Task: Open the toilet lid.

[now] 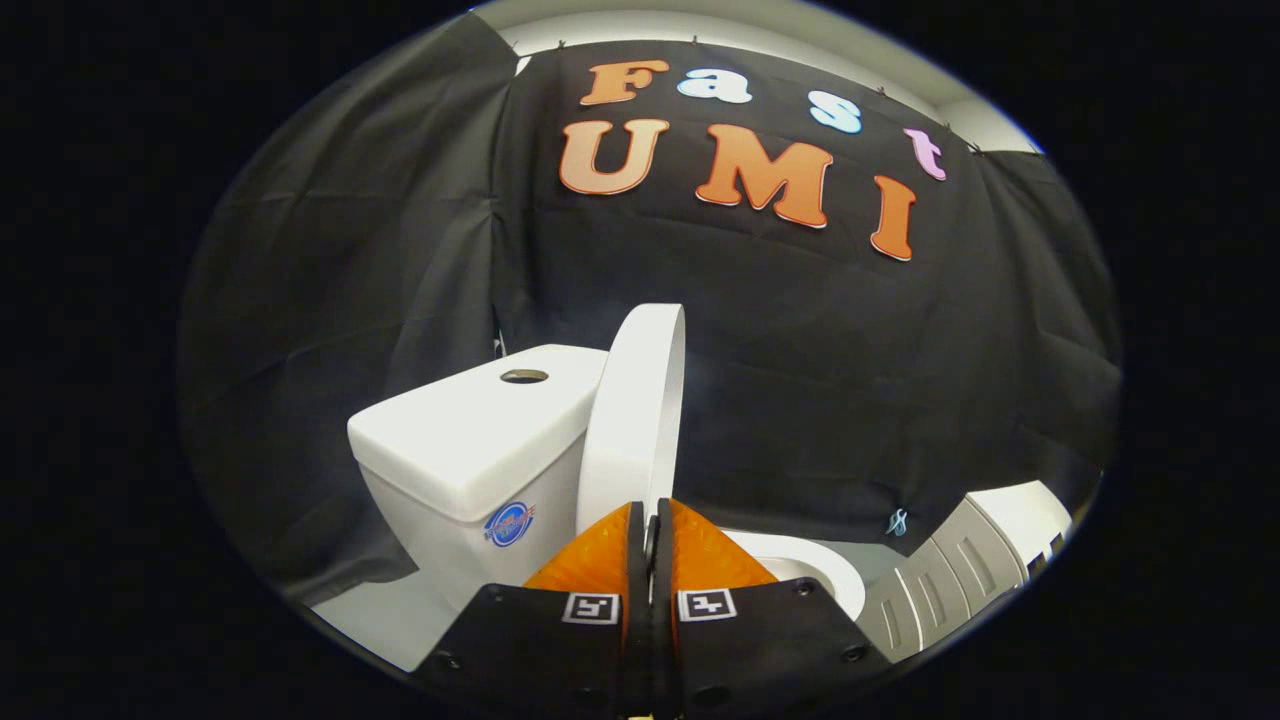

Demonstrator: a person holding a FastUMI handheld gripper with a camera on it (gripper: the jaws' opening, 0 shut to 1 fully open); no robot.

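**Gripper view: lid up, fingers closed together**

Gripper view looks along the gripper (pixel 651 525), whose two fingers are pressed together with only a thin seam between them and nothing held in it. Each finger carries a small square marker near its base.

Just beyond the fingertips stands the toilet lid (pixel 640 410), raised upright and seen almost edge-on, its top edge rising above the tank (pixel 480 440). Lid leans back at the tank's right side; whether it touches the tank, cannot tell. Fingertips sit right at the lid's lower part, contact unclear.

Tank is white, with a round flush button (pixel 524 376) on its top and a round blue sticker (pixel 509 524) on its front face, left of the fingers.

Right of the fingers, part of the toilet seat (pixel 815 570) curves out, with the bowl opening showing inside it. So the toilet is open.

Farther right, near the floor, is a grey ribbed panel (pixel 940 585) with a white top, well apart from the gripper. What it belongs to, cannot tell.

Black cloth wall (pixel 350 300) hangs behind everything. A small blue clip (pixel 897 521) is on the cloth low down at right. Pale floor (pixel 395 615) shows left of the tank base.
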